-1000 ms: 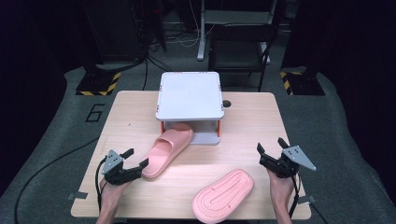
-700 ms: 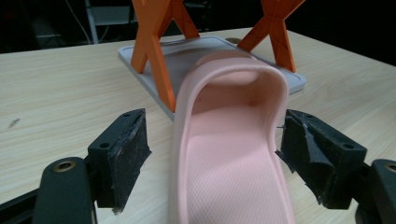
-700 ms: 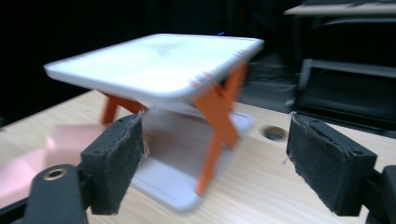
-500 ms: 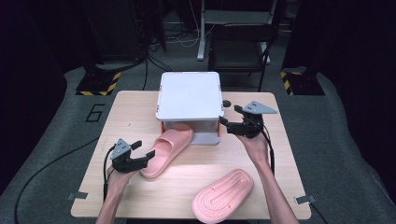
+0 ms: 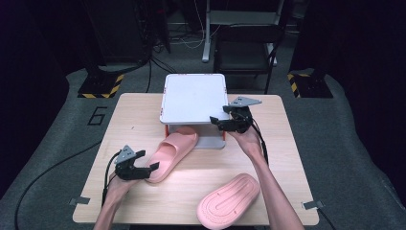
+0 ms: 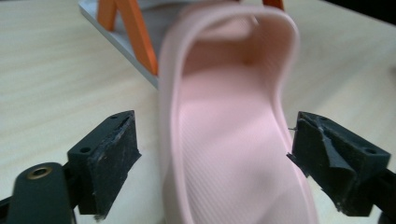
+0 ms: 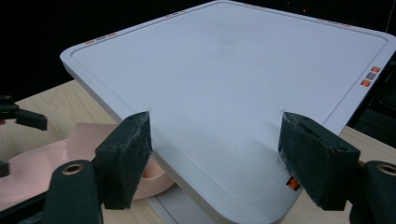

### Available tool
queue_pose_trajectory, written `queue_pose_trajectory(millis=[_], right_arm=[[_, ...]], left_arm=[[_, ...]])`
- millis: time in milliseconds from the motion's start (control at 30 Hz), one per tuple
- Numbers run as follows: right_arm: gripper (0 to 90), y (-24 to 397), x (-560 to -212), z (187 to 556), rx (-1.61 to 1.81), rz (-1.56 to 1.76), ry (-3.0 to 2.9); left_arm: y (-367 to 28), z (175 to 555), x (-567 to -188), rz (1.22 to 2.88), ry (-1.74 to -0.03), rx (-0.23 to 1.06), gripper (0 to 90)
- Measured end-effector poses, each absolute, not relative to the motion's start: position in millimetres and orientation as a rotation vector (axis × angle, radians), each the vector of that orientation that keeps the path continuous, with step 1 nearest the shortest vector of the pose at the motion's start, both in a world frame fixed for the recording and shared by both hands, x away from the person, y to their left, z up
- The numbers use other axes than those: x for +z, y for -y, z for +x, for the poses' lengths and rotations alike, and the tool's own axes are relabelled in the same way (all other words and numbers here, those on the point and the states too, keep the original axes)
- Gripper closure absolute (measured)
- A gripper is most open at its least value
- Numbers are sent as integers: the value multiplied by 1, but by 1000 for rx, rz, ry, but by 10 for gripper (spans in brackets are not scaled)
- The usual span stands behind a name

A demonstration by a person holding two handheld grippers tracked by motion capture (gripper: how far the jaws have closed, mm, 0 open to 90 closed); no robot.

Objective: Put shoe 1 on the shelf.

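Left gripper [image 6: 212,156] gapes wide around the pink slipper's [image 6: 233,140] heel; right gripper [image 7: 217,156] spread wide over the white rack top [image 7: 224,79]

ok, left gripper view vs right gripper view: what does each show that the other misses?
Left gripper view: the rack's orange legs and the slipper's ribbed footbed, lying between its open jaws. Right gripper view: the white shelf top with its small orange marks, spanned by open jaws, plus the left gripper far off. Shared: the pink slipper and the wooden table.
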State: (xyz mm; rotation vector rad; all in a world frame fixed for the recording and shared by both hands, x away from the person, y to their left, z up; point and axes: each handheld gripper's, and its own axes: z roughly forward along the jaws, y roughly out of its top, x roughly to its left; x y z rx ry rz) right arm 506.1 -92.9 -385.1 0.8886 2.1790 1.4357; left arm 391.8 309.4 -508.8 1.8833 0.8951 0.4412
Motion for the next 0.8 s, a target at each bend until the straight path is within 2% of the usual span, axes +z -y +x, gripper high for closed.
queue_pose_trajectory(millis=[100, 233, 300, 367, 633, 800], right_arm=[[249, 90, -385, 504, 1403, 880, -2178], [248, 91, -386, 504, 1420, 878, -2162], [248, 91, -388, 504, 1436, 888, -2150], [245, 91, -389, 503, 1439, 898, -2141], [251, 92, -389, 503, 1457, 913, -2133], [251, 92, -389, 503, 1458, 908, -2131]], left_arm=[[-312, 382, -515, 1892, -930, 412, 51], [-312, 384, -518, 1887, -919, 443, 67], [-310, 392, -513, 1821, -942, 425, 193], [-304, 403, -508, 1784, -952, 460, 282], [-272, 451, -502, 1806, -1028, 494, 547], [-254, 455, -501, 1791, -1100, 539, 734]])
